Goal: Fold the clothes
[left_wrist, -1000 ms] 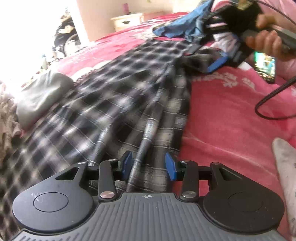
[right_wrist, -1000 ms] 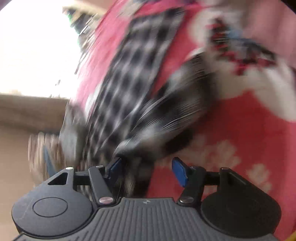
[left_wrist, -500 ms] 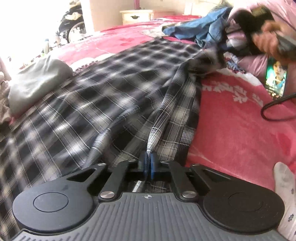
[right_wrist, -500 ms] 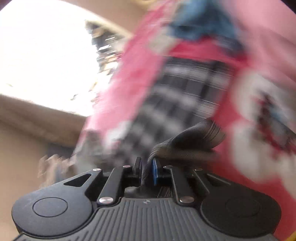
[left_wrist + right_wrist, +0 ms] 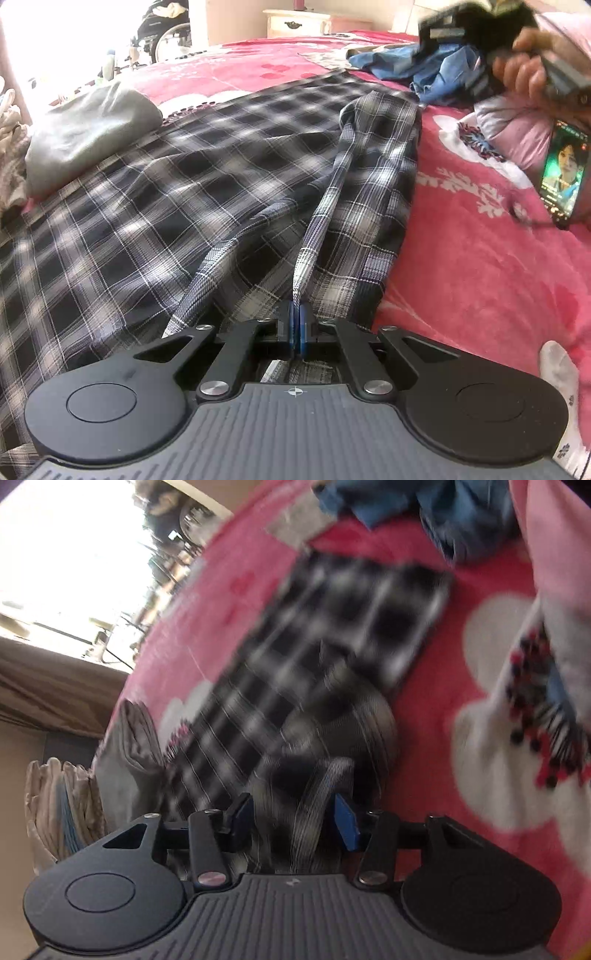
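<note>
A black-and-white plaid garment [image 5: 184, 177] lies spread along the red bed cover [image 5: 461, 258]. Its right side is bunched into long ridges. My left gripper [image 5: 295, 321] is shut on one raised ridge of the plaid near its close end, and that ridge runs taut up the bed. In the blurred right wrist view the same plaid garment [image 5: 332, 627] stretches away. My right gripper [image 5: 293, 812] has its jaws opening, with a loose hump of plaid between the blue pads [image 5: 345, 823], which do not press on it. A hand [image 5: 528, 62] carries that tool at the far right.
A folded grey cloth [image 5: 85, 125] sits left of the plaid. A blue garment [image 5: 436, 66] is heaped at the far end. A lit phone [image 5: 563, 181] with its cable, a pink bundle [image 5: 517, 129] and a white sock [image 5: 561, 376] lie on the right.
My left gripper closed on a plaid ridge and keeps hold of it. My right gripper pinched the far plaid, carried it along the bed, and its jaws have now spread apart.
</note>
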`<state>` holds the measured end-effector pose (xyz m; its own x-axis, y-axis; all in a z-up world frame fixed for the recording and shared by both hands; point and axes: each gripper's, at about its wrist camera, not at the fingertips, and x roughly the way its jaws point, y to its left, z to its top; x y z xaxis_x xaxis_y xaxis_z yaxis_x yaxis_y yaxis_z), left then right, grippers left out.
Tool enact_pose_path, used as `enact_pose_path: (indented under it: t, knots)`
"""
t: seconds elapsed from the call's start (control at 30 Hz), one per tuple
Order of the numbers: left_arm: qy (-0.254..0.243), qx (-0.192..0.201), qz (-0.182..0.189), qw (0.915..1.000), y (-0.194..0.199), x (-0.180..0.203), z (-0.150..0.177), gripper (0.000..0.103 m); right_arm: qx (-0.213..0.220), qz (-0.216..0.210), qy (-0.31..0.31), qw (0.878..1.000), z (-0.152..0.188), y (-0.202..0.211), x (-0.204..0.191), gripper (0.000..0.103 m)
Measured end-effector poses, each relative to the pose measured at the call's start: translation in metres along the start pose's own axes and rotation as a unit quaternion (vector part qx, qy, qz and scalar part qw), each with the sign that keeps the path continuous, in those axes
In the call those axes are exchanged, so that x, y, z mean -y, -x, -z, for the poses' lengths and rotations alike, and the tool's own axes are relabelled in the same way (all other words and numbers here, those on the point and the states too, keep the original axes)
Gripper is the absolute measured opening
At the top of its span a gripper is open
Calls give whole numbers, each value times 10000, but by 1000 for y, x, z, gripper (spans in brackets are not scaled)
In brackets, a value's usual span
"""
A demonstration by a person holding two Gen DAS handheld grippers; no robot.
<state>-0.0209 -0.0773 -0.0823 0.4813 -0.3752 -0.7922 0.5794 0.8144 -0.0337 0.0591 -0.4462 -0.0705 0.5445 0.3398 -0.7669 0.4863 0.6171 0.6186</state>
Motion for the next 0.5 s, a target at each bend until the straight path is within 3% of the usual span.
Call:
enact_pose_path:
  t: [0.13, 0.23, 0.37, 0.5]
  knots:
    - [29, 225, 102, 9997, 13, 4, 1, 1, -238, -65, 466, 9986, 8, -6, -25, 50]
    - [323, 564, 466, 9968, 32, 1, 2, 1, -129, 285, 729, 9969, 15, -3, -45, 50]
    - [531, 810, 856, 9916, 49, -1, 2, 1, 8, 459, 583, 9972, 20, 1, -38, 41]
    - [299, 842, 973, 9912, 56, 10, 4, 1, 87, 414, 575, 9974, 28, 12, -36, 36]
